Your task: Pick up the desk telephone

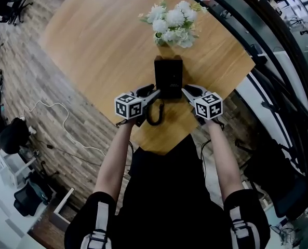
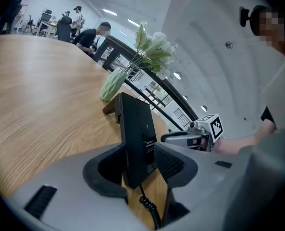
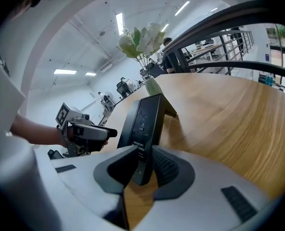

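Black desk telephone (image 1: 168, 77): standing on the wooden table (image 1: 102, 40), not lifted yet
vase of flowers (image 1: 173, 22): sitting just behind the telephone, on the side away from the person
table corner: lying just in front of the telephone, so it's parked pretty near the edge
cord (image 1: 155, 115): curling out from the telephone's near left corner, toward the person
left gripper (image 1: 152, 92): hanging at the telephone's near left corner, jaws standing fairly wide, that corner poking in between, pads not looking like they're pressing
right gripper (image 1: 185, 90): hanging at the telephone's near right corner, jaws only narrowly apart, the edge sitting in the gap, no clear squeeze showing
step: lining up on both sides for the grab, by the looks of it
next: probably closing both on the telephone's side edges evenly, then lifting it level, watching for that cord dragging
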`<action>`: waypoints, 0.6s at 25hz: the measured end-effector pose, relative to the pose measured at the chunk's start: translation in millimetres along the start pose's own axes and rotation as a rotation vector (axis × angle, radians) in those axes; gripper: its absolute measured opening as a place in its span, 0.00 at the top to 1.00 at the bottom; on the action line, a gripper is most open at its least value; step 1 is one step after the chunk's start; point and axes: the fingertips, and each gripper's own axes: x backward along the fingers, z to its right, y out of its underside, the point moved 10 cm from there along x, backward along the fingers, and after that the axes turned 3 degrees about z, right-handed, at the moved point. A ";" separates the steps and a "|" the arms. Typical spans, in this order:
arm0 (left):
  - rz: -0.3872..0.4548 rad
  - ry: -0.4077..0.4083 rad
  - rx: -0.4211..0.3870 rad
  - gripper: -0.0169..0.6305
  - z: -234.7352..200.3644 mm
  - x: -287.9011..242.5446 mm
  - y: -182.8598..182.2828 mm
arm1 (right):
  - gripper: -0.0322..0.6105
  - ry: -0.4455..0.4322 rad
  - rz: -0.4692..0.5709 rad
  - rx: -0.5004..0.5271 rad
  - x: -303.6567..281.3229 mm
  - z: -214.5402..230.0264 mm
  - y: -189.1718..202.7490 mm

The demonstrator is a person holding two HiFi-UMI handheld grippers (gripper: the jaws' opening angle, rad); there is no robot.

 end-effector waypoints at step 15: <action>-0.039 0.004 -0.013 0.64 -24.1 -27.9 -3.5 | 0.65 -0.071 0.003 -0.102 -32.2 19.8 1.7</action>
